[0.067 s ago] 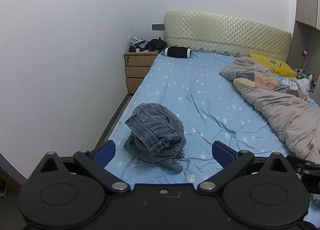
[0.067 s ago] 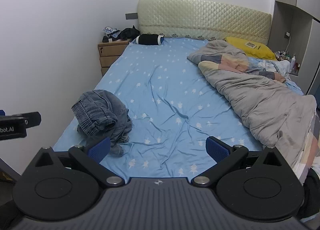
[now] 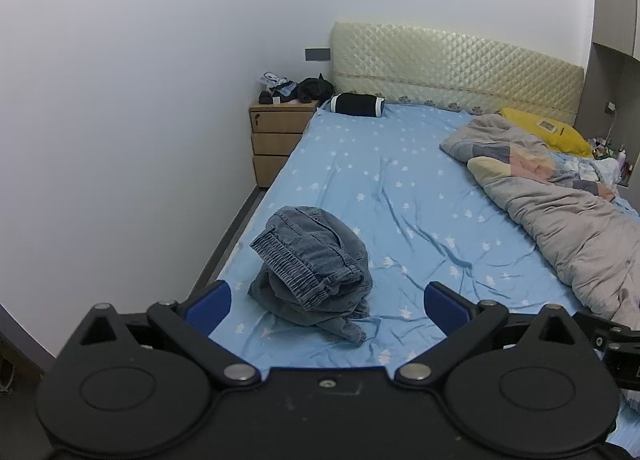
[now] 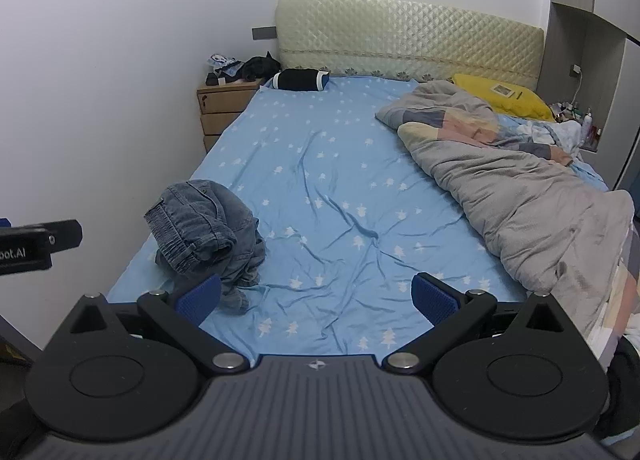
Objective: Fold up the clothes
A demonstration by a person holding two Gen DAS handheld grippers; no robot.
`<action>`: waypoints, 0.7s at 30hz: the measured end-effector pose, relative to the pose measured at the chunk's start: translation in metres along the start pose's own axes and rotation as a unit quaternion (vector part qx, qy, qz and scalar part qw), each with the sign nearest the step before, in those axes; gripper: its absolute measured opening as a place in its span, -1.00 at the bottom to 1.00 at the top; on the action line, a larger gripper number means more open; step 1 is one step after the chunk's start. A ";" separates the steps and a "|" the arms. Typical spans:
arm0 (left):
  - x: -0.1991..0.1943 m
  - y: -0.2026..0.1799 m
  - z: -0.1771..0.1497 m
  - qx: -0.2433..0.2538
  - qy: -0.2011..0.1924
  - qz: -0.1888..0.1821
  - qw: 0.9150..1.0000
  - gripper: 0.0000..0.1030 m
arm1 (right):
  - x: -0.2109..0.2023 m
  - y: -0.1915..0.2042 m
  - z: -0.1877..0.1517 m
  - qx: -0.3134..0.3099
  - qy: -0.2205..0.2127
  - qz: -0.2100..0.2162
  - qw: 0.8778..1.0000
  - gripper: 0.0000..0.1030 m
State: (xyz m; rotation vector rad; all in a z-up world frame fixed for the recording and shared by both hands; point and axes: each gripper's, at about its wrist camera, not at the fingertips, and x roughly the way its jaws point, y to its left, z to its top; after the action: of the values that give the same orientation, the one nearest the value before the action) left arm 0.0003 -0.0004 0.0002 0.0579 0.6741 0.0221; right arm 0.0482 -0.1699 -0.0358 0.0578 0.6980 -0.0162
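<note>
Crumpled blue-grey denim jeans (image 3: 312,264) (image 4: 208,236) are lying w/ elastic waistband up on star-print light-blue bedsheet (image 3: 400,195), near its left edge. Left gripper (image 3: 326,300) & right gripper (image 4: 316,298) are hovering spread wide, holding nothing.

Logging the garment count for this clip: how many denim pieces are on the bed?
1 visible: a crumpled denim garment near the foot of the bed, on its left side, untouched. The heap could hide a second piece; I cannot tell.

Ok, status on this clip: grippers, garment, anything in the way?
Left gripper open, empty. Right gripper open, empty. Denim garment crumpled on blue sheet, untouched. Grey duvet bunched far right, clear of garment.
</note>
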 end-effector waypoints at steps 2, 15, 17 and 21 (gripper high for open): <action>0.000 0.000 0.000 0.000 0.000 -0.001 1.000 1.00 | 0.003 0.000 0.003 0.003 0.004 -0.001 1.000 1.00; 0.003 -0.002 0.002 0.005 0.002 -0.007 1.000 1.00 | 0.003 -0.006 0.001 0.008 -0.002 -0.003 1.000 1.00; 0.005 -0.003 0.001 0.005 0.004 -0.009 1.000 1.00 | 0.003 -0.008 0.000 0.010 -0.002 -0.004 1.000 1.00; 0.003 -0.009 0.000 0.009 0.005 -0.007 1.000 1.00 | 0.003 -0.012 -0.003 0.013 -0.001 -0.005 1.000 1.00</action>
State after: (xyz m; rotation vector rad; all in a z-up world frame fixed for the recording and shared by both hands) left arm 0.0023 -0.0090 -0.0025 0.0714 0.6847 0.0036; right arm 0.0485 -0.1819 -0.0405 0.0789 0.6955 -0.0353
